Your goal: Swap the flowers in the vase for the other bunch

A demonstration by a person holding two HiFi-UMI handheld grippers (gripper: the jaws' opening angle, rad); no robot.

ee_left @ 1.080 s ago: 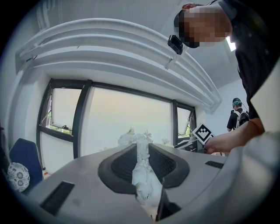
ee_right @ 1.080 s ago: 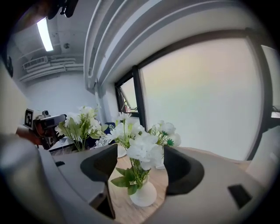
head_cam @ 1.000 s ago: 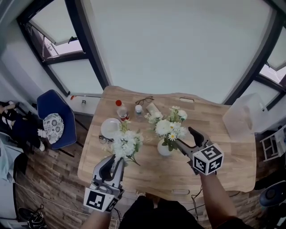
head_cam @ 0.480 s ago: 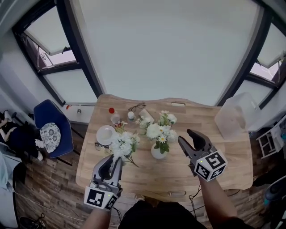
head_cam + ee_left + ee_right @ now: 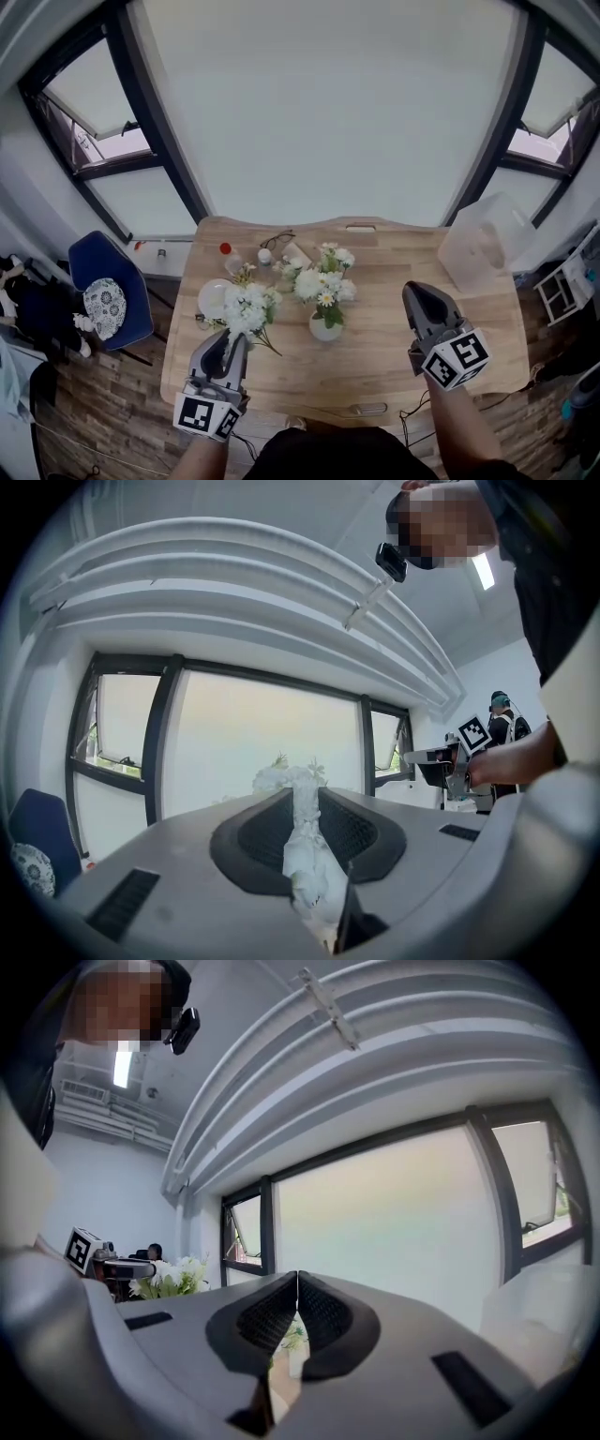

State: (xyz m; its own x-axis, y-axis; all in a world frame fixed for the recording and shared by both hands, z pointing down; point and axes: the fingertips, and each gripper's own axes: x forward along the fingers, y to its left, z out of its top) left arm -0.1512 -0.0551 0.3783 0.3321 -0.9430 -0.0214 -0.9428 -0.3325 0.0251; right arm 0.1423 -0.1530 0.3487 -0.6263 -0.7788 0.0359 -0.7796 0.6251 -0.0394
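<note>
**Status: left gripper [image 5: 235,337] clamped on loose bunch [image 5: 248,305]; right gripper [image 5: 415,292] closed, empty**

Surface/room: a light wooden table [image 5: 375,361] with rounded corners is seen at centre frame in the head view. It is set against a wall of dark-framed windows [image 5: 328,103] that fills the upper half. Dark plank floor [image 5: 98,380] shows at lower left, and a blue chair [image 5: 98,277] at the left edge.

Task items: the vase [image 5: 325,327], white, round and glossy, is stood upright at table centre with the vase flowers [image 5: 323,281] in it. The loose bunch, white blooms, is held just left of the vase and apart from it.

Claws: the left gripper is closed on the white-wrapped stems [image 5: 305,850] of the loose bunch. In the left gripper view the ribbed pads are pressed on the wrap from both sides. The right gripper is held right of the vase, well apart from it. In the right gripper view its jaws are seen together with nothing between them.

Clearance: bare tabletop is available at lower centre and across the right half. Clutter is confined to the table's upper left: a white plate [image 5: 214,298], a red-capped bottle [image 5: 230,258] and glasses [image 5: 278,240]. A translucent plastic bin [image 5: 480,246] is seen near the table's upper right corner.
</note>
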